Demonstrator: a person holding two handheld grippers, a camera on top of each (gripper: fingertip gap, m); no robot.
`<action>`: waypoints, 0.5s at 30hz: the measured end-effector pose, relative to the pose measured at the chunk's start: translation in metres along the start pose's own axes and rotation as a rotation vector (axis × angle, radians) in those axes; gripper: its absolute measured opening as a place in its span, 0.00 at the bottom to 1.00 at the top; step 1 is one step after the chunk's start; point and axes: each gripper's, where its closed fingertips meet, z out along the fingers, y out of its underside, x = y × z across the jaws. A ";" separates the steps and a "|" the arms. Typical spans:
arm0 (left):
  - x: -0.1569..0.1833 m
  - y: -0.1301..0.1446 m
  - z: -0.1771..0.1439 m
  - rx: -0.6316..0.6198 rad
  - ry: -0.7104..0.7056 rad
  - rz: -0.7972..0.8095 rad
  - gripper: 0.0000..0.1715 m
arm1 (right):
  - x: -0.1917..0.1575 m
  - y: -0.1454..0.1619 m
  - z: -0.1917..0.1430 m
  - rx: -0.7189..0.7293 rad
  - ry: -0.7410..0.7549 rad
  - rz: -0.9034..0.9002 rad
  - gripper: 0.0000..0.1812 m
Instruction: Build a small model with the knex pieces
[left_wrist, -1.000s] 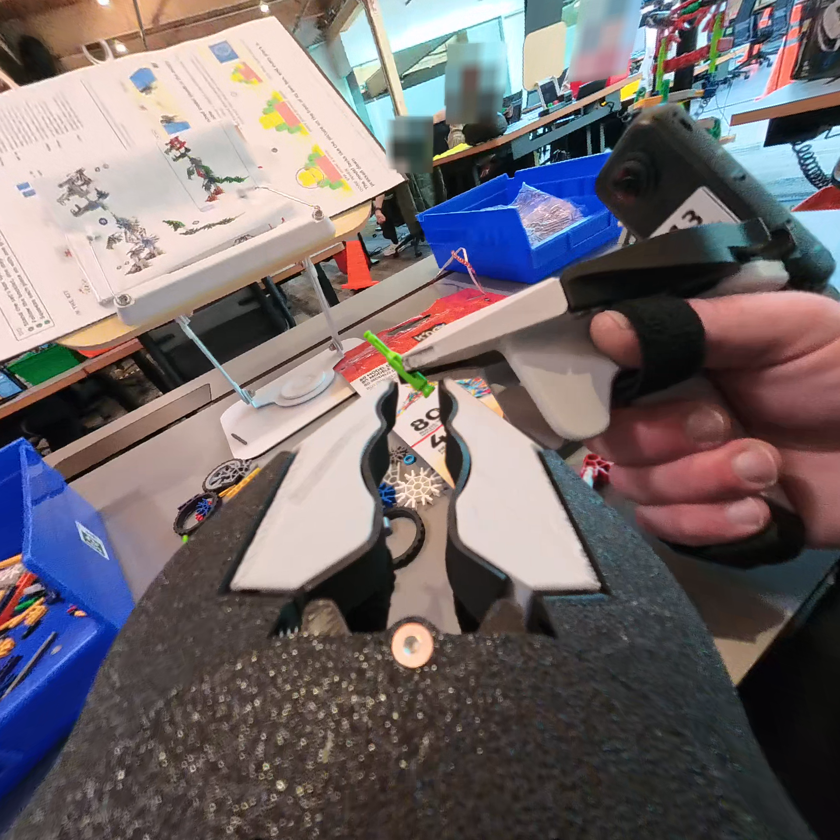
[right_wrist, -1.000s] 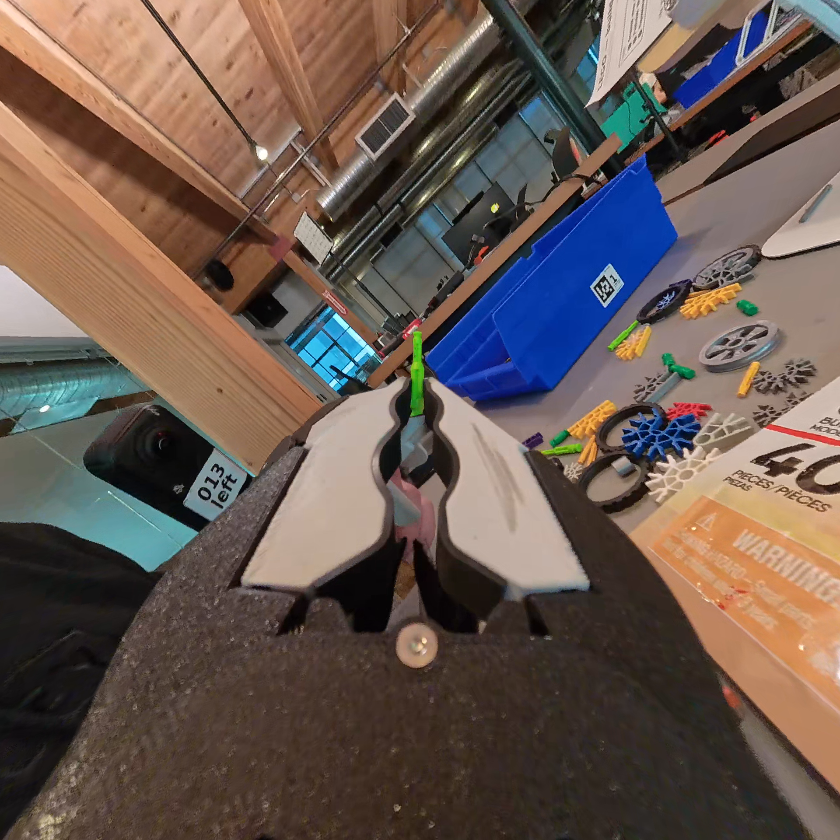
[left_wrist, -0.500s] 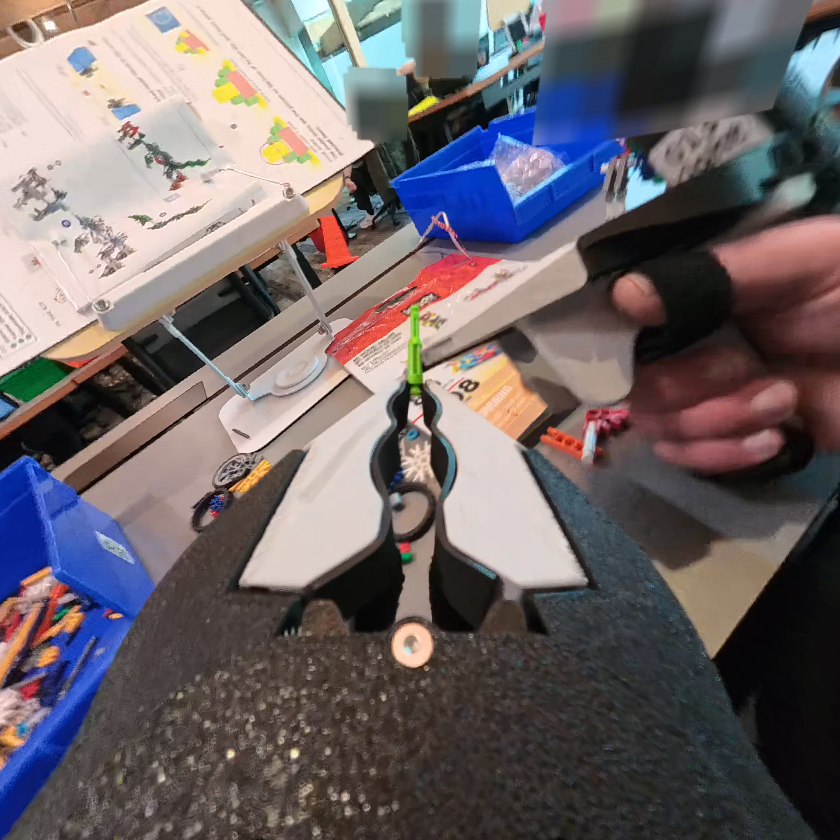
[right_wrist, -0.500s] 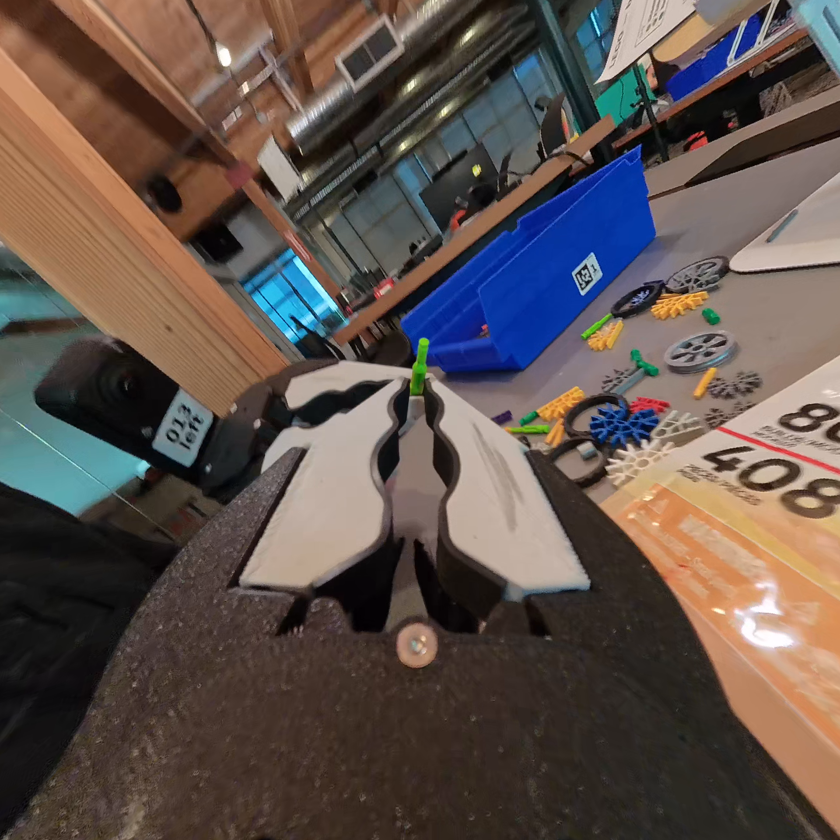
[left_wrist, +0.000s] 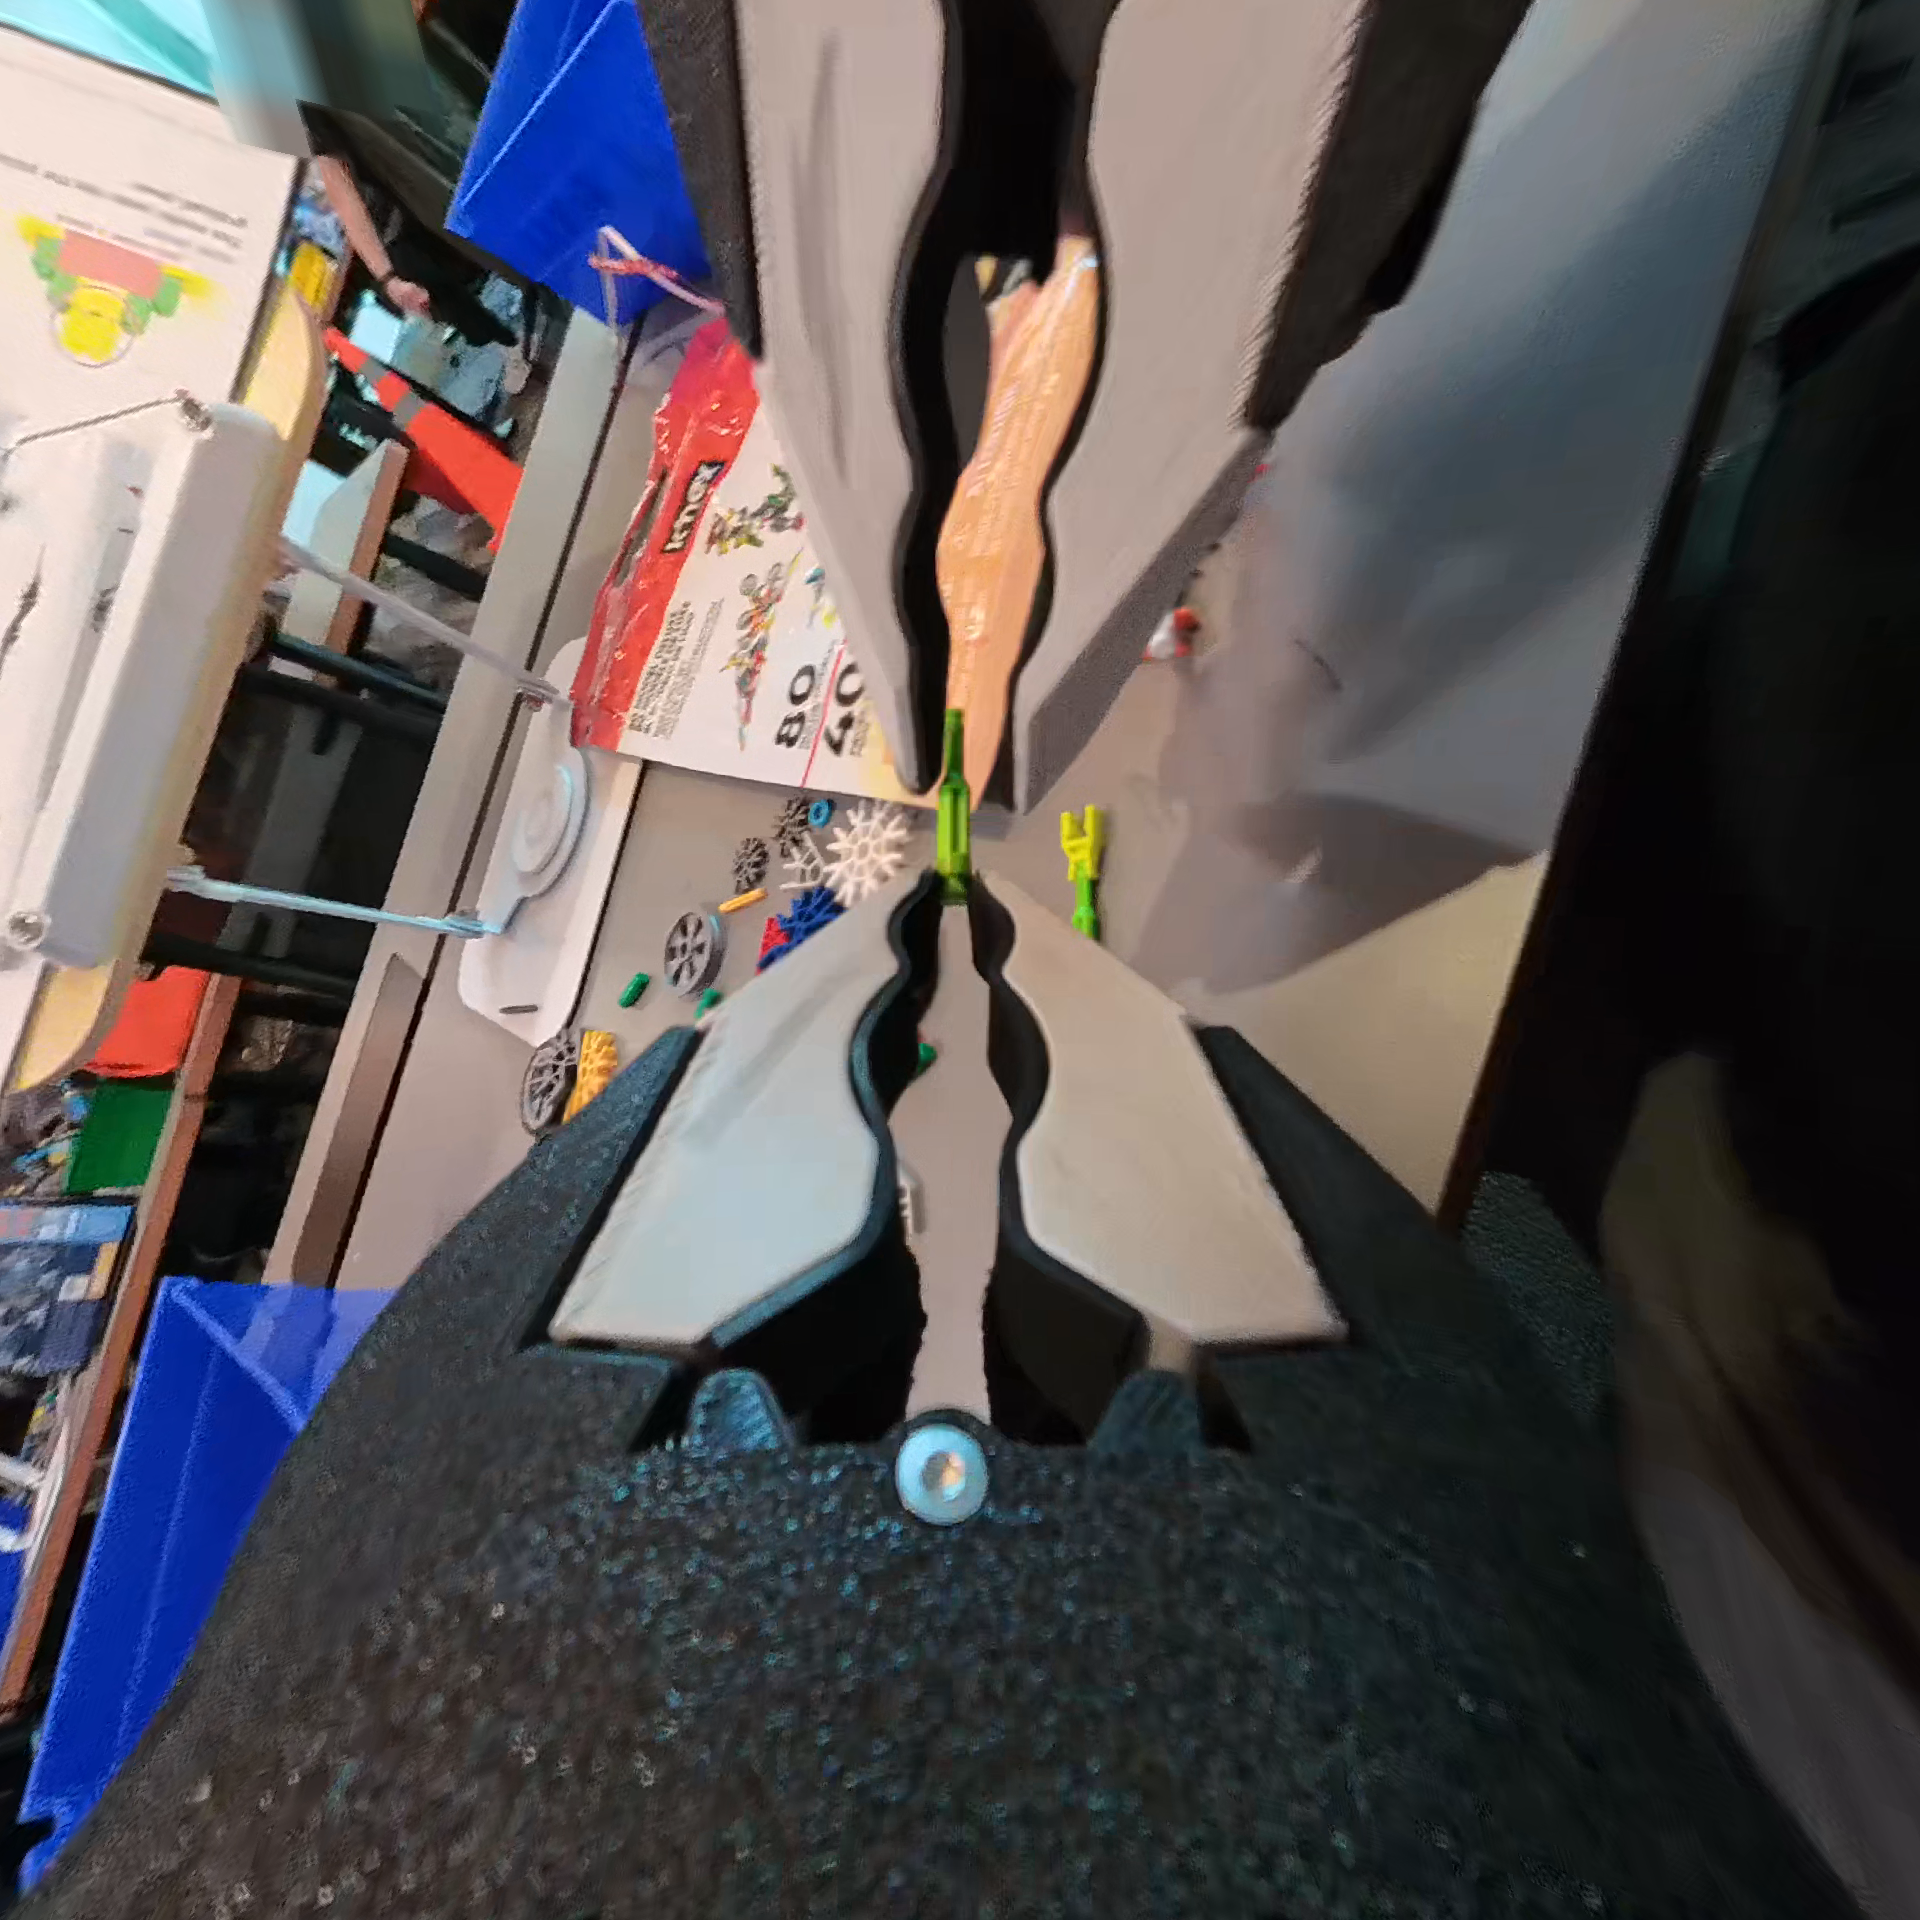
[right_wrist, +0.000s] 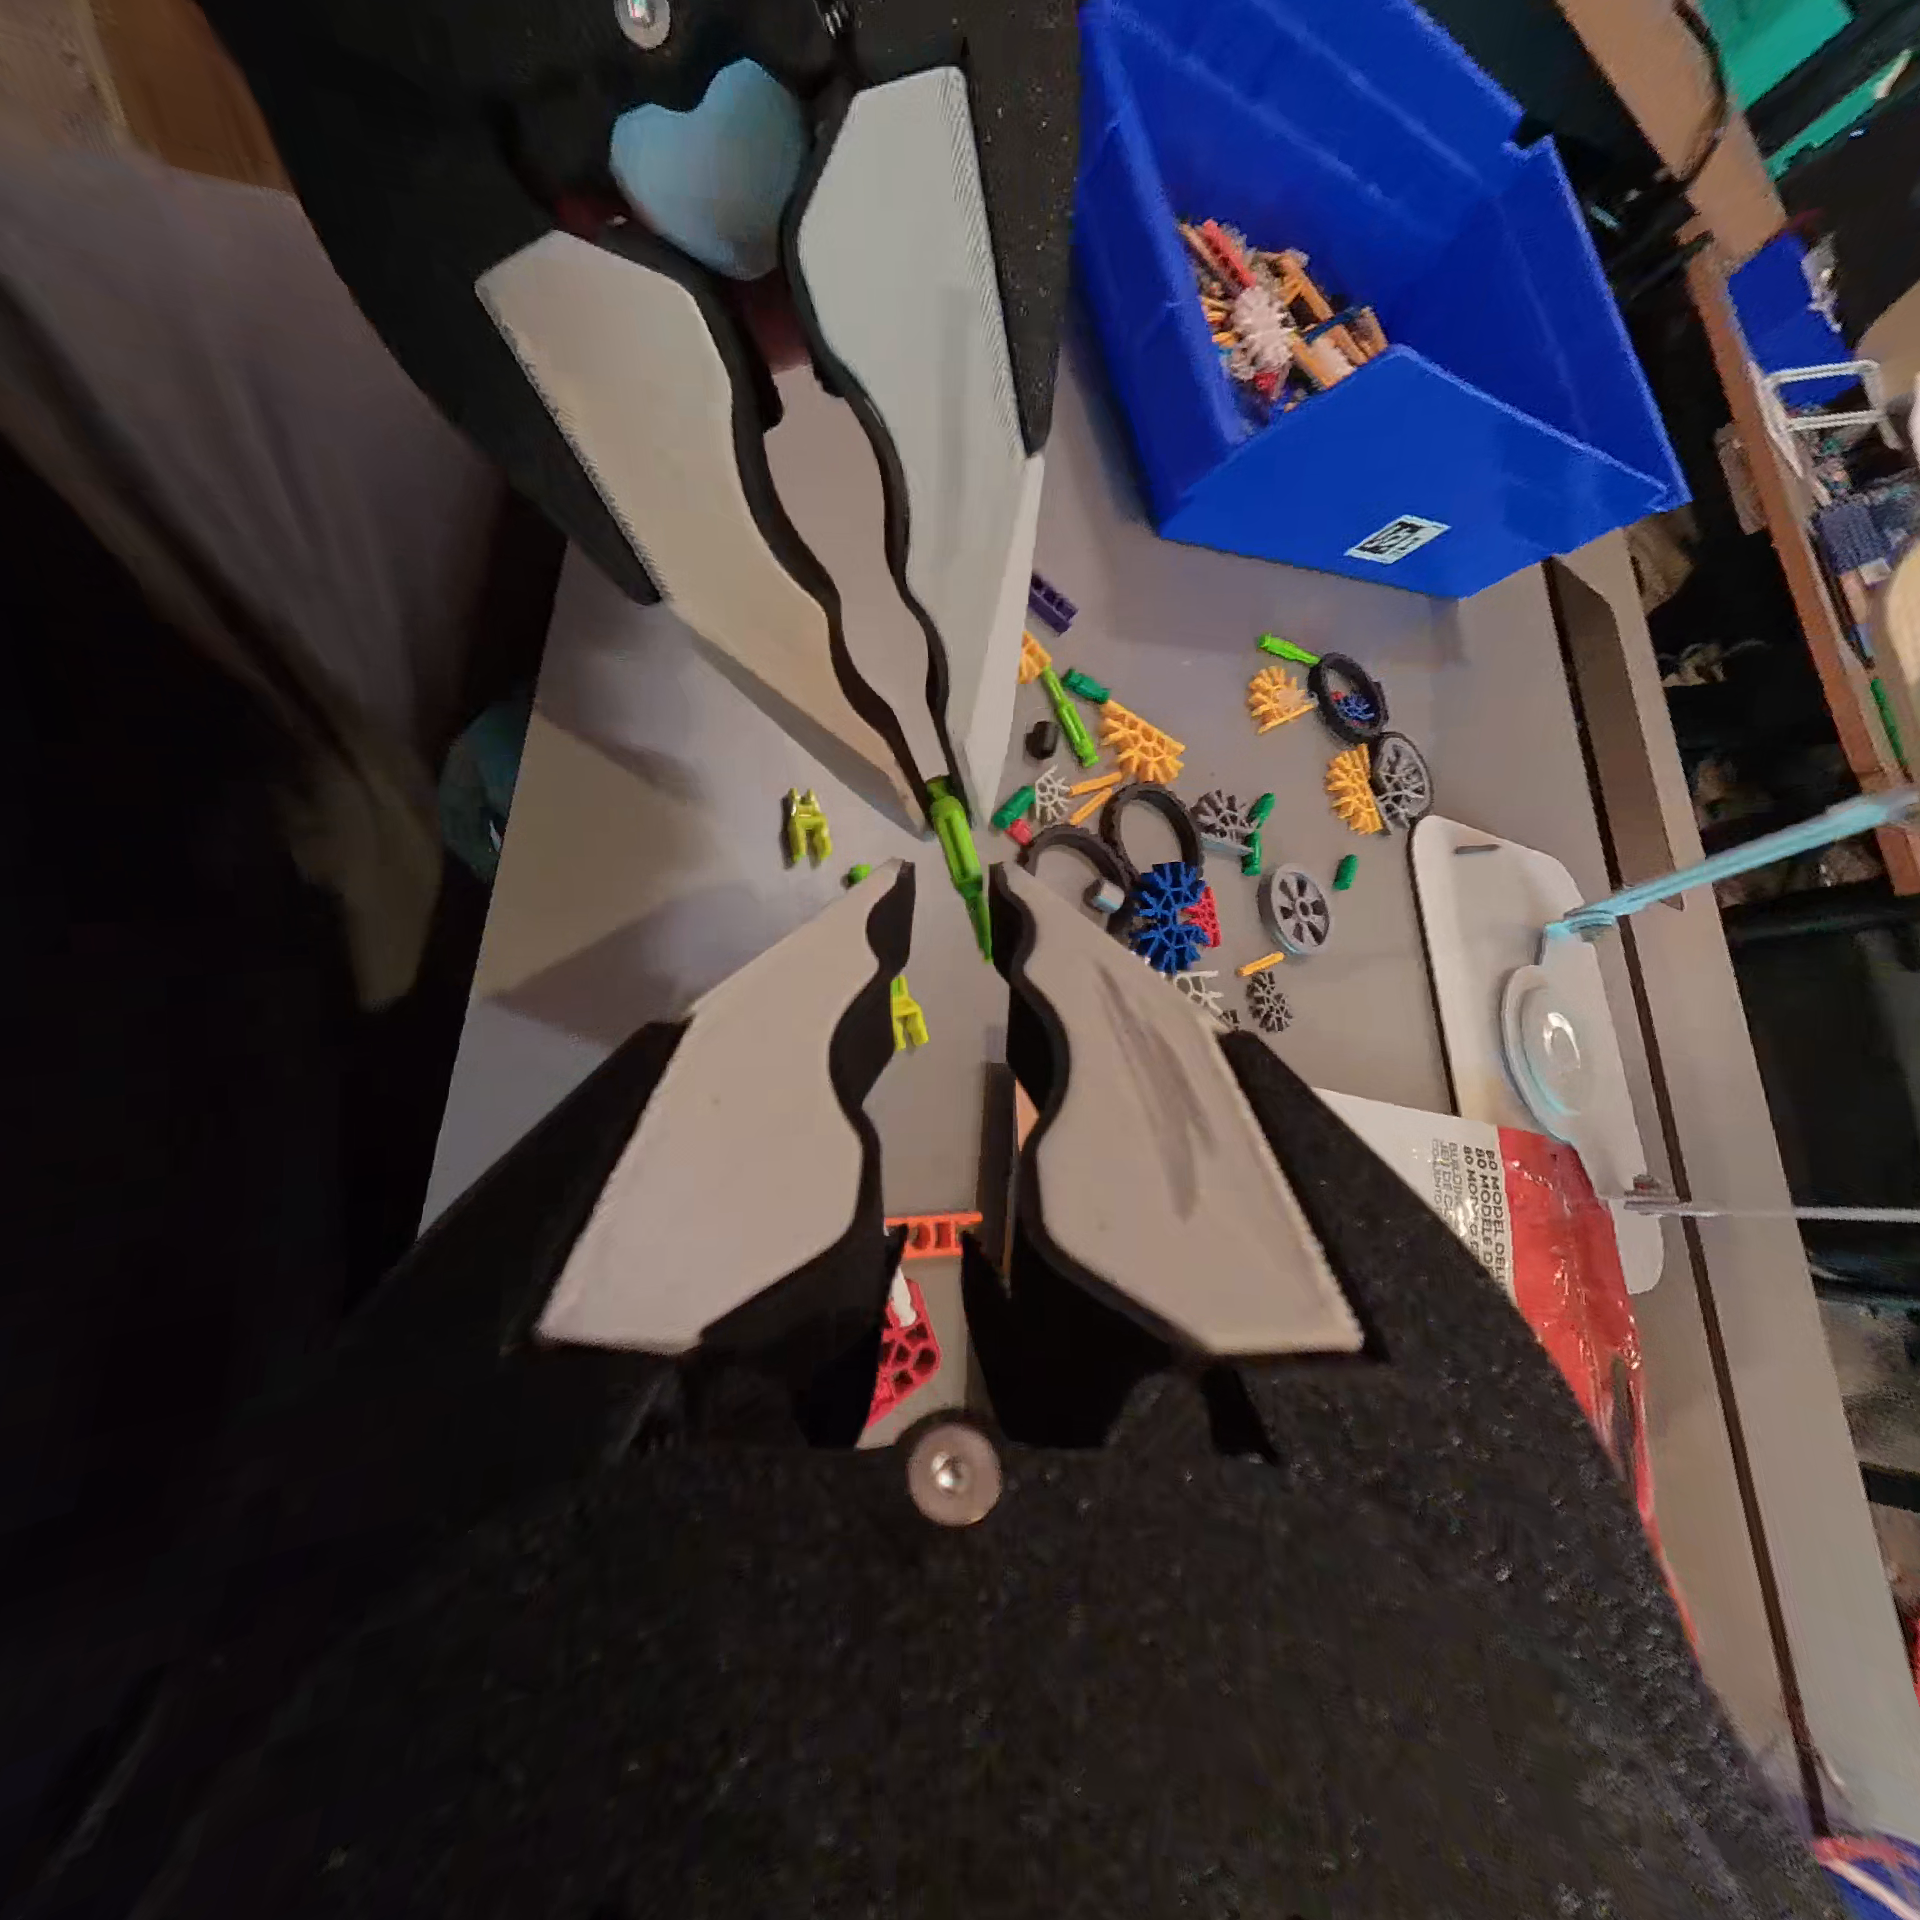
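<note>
Two grippers meet tip to tip above the grey table (right_wrist: 1143, 582), with one thin green rod (left_wrist: 953, 831) between them. We see the left gripper (left_wrist: 953, 888) clenched on one end of the rod, its tips pinched tight around it. The right gripper (right_wrist: 951, 883) stands released. Its jaws are parted wider than the rod, and the rod's free end reaches into the gap, close against one inner edge. We cannot tell whether it touches.

We judge the rod to be light, stiff plastic, smooth and narrow. It would likely twist or slip in a loose pinch, so it is best gripped squarely across its shaft near an end.

Below lie scattered building pieces: a blue snowflake piece (right_wrist: 1169, 914), a grey wheel (right_wrist: 1297, 906) and a yellow-green clip (right_wrist: 805, 826), all well apart from the rod. A blue bin (right_wrist: 1403, 457) of mixed parts sits farther back, and a red and white packet (left_wrist: 707, 582) lies beside a white stand base (right_wrist: 1496, 935).
</note>
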 end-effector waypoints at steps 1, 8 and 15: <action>0.002 -0.001 -0.001 0.010 0.004 0.002 0.01 | -0.001 0.000 0.002 -0.012 -0.008 -0.017 0.06; 0.011 0.006 -0.001 -0.001 0.057 0.018 0.02 | -0.008 0.006 0.012 -0.084 -0.045 -0.111 0.02; 0.022 0.025 -0.007 -0.002 0.149 -0.093 0.03 | -0.026 0.016 0.023 -0.142 -0.206 0.075 0.02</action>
